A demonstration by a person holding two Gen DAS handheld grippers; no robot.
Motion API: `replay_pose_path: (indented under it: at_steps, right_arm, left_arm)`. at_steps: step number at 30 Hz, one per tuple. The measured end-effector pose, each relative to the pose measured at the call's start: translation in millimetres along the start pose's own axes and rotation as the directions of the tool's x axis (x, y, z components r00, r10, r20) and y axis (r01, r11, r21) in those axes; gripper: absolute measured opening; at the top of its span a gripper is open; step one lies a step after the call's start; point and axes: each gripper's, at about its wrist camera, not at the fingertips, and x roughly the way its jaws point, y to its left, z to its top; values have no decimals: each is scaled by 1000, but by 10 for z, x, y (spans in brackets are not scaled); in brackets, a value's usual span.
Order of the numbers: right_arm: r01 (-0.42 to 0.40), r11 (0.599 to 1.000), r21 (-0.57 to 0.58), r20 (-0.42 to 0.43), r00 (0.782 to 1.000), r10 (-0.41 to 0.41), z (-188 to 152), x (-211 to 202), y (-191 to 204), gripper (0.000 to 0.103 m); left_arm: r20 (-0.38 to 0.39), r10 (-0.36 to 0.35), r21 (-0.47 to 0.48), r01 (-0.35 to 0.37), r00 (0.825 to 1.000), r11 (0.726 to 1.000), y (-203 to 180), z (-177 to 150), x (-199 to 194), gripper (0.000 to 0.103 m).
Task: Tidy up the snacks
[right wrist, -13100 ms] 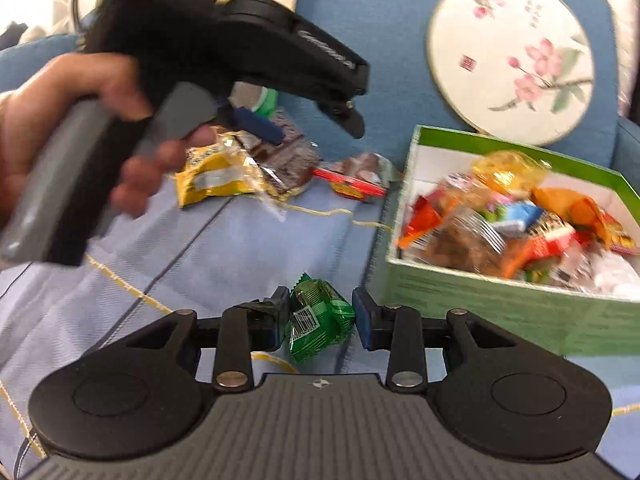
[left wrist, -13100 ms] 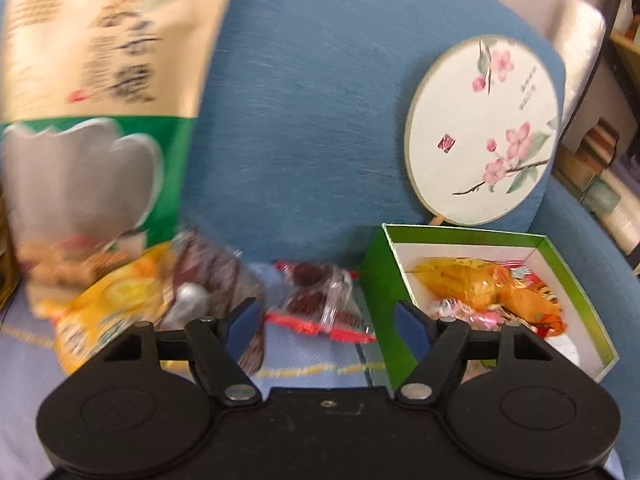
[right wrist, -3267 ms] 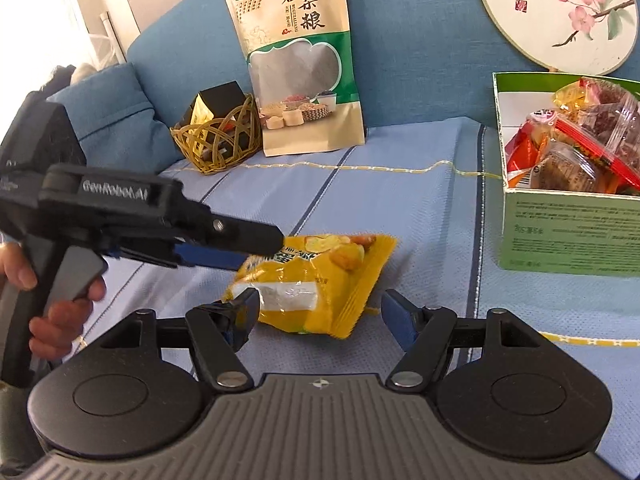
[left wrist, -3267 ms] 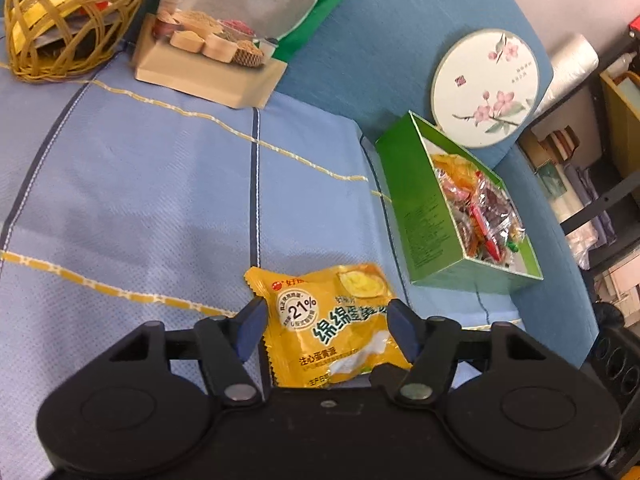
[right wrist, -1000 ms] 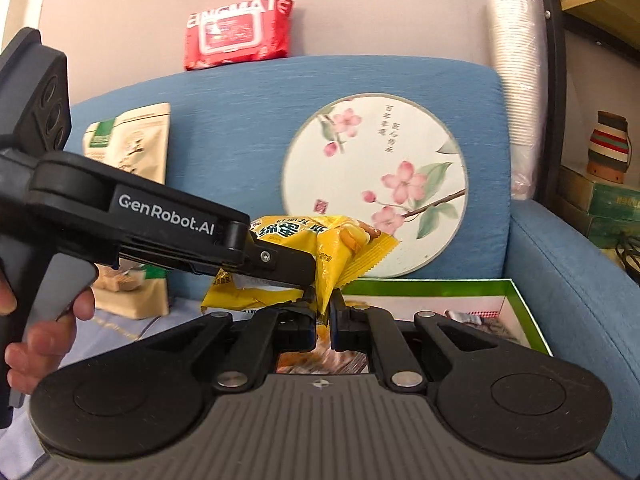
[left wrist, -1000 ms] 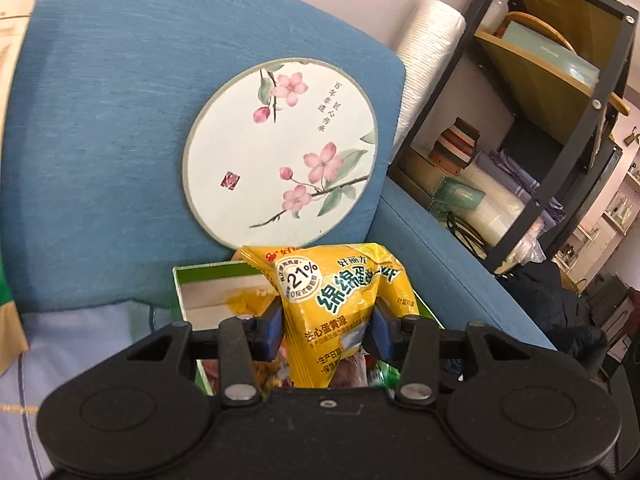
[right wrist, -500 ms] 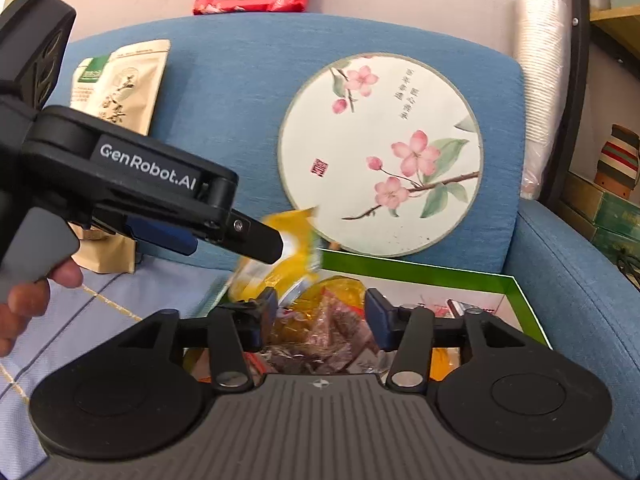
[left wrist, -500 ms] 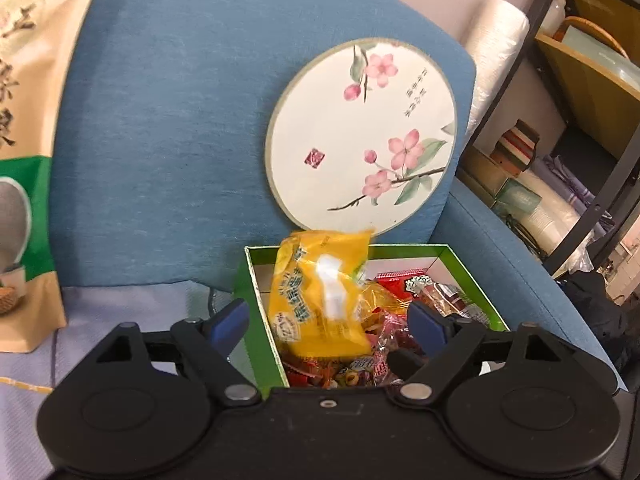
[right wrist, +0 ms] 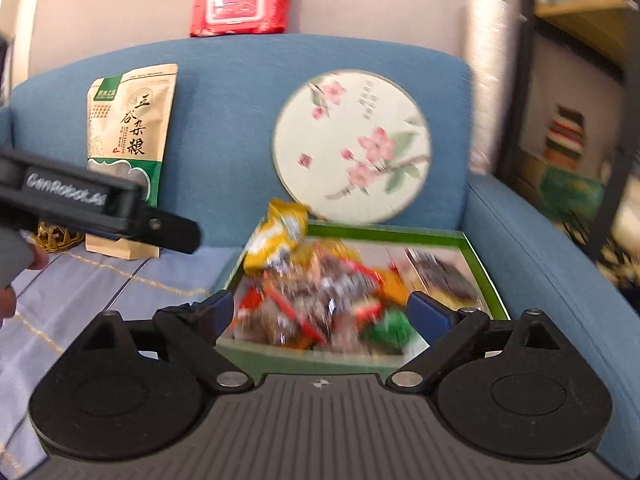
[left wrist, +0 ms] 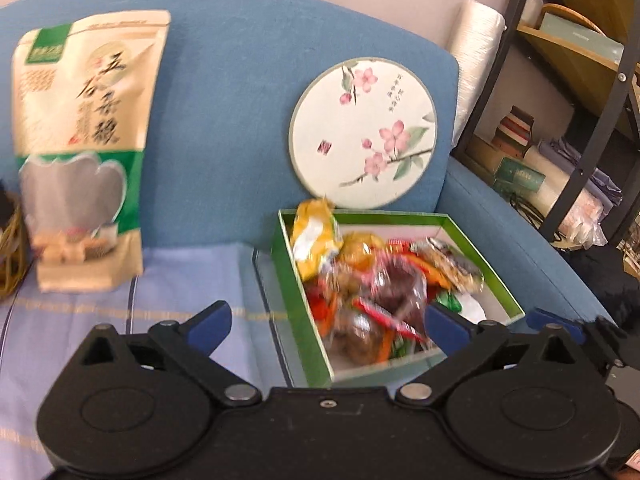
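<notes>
A green cardboard box (left wrist: 298, 300) (right wrist: 304, 354) on the blue sofa seat is heaped with several wrapped snacks. A yellow cake packet (left wrist: 314, 240) (right wrist: 280, 232) leans on end in its far left corner, free of both grippers. My left gripper (left wrist: 326, 320) stands open just short of the box, nothing between its fingers. My right gripper (right wrist: 323, 310) is low before the box's near wall, its jaws opening and empty. One finger (right wrist: 176, 234) of the left gripper reaches in from the left in the right wrist view.
A tall grain pouch (left wrist: 80, 140) leans on the sofa back at the left, a wicker basket (left wrist: 8, 252) beside it. A round flowered fan (left wrist: 362, 132) stands behind the box. A red wipes pack (right wrist: 240, 6) lies on the backrest. A shelf unit (left wrist: 580, 80) stands at the right.
Both grippers were shut on the yellow packet above the box. Both have let go and opened wide, the packet has dropped into the box's corner, and both views have drawn back.
</notes>
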Motion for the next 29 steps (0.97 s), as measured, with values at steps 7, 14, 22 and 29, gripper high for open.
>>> replay_pose_path:
  at_steps: [7,14,22,29]
  right_arm:
    - [82,995,62,-75,994,-77,-311,-327,-116,103]
    - [123,986,112,-123,986,-109,-471,-381,-180,103]
    - [127,985,120,-122,986,-112,-500,-405,-134,103]
    - [126,985,120,-123,986,-111,-492,-402,-122,103]
  left_arm:
    - [-49,84,9,-84,995,996,-138,-448,-173,103]
    - [-66,126,3,-126,990,992,-153,-609,-248,103]
    - [-61,166,30,-164,984,986,-168,-634,-309,103]
    - [-51,157,41,-155,986,987,-178,-631,-359,103]
